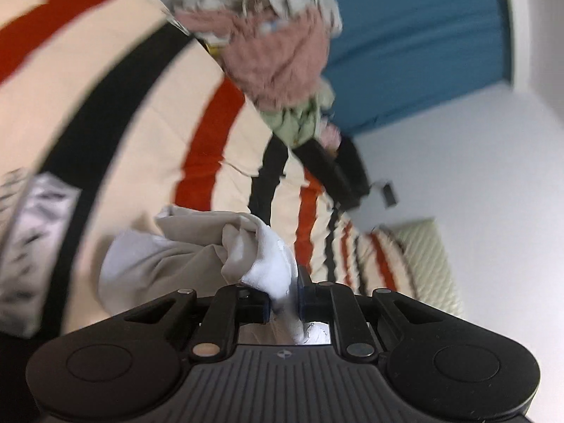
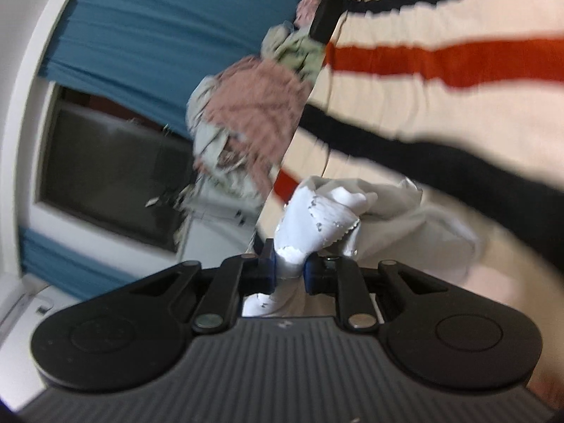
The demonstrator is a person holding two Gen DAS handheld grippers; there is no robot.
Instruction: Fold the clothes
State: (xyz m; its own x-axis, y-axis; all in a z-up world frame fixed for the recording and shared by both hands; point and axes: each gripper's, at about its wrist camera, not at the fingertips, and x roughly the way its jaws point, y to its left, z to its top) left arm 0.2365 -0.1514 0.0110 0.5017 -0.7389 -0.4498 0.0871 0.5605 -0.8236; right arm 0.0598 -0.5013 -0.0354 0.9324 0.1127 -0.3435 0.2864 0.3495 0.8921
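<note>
Left wrist view: the left gripper (image 1: 284, 296), black with blue pads, has its jaws drawn close and pinching a bunched fold of a pale beige garment with a white lining (image 1: 197, 257). The cloth is squeezed between the pads and spreads leftward from them in soft, loose folds, lying over a cream blanket with broad red and black stripes (image 1: 116, 112). Farther back on the blanket sits a heap of unfolded clothes, a fuzzy pink piece (image 1: 282, 60) on top, a light green piece (image 1: 299, 120) beside it and whitish cloth above. A dark, flat object (image 1: 335, 165) lies just past the heap. At the left edge is a grey and white patterned fabric (image 1: 35, 225). Behind all of it hang a blue curtain (image 1: 405, 35) and a plain white wall (image 1: 476, 158).

From the right wrist view, the right gripper (image 2: 289, 270) is also nearly closed, its jaws clamping another bunched part of the same pale garment (image 2: 328, 218), which trails off to the right over the striped blanket (image 2: 440, 21). The pink and green heap (image 2: 257, 105) shows blurred beyond the pads. To the left are the blue curtain (image 2: 158, 24) and a dark window pane in a white frame (image 2: 105, 169). Both views are smeared, so fine detail of the cloth is unclear.
</note>
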